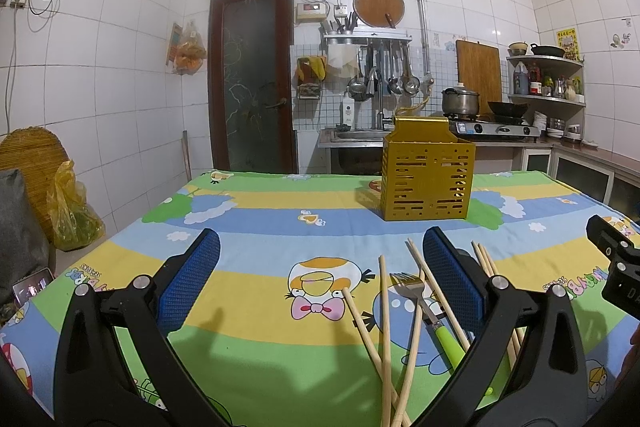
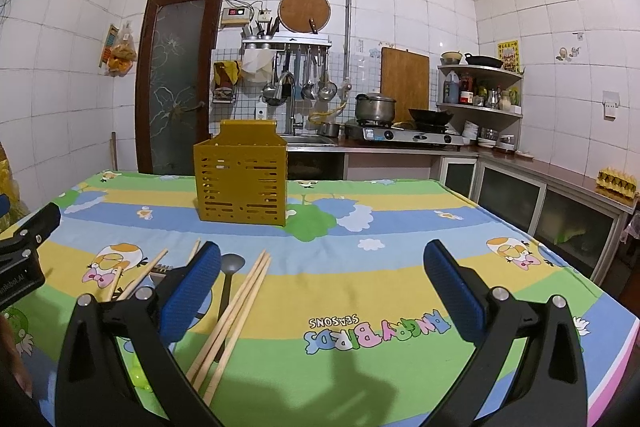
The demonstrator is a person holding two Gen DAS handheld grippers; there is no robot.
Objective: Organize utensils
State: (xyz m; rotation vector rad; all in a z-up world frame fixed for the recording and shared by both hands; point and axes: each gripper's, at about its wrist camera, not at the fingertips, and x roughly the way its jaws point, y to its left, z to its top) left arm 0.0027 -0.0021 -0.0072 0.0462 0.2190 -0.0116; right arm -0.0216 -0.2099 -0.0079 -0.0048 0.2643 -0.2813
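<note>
both tongs, left gripper and right gripper, gape released over chopsticks; yellow holder stands mid-table, well apart from edges.

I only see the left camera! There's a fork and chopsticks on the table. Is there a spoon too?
Observer: Yes. The right wrist view shows a grey spoon lying just left of three chopsticks.
Operator: Is the right tool holding anything?
Observer: No. The right tool is open, with only the tablecloth between its fingers.
Operator: What's way over on the right?
Observer: A yellow egg tray sitting on the counter.
</note>
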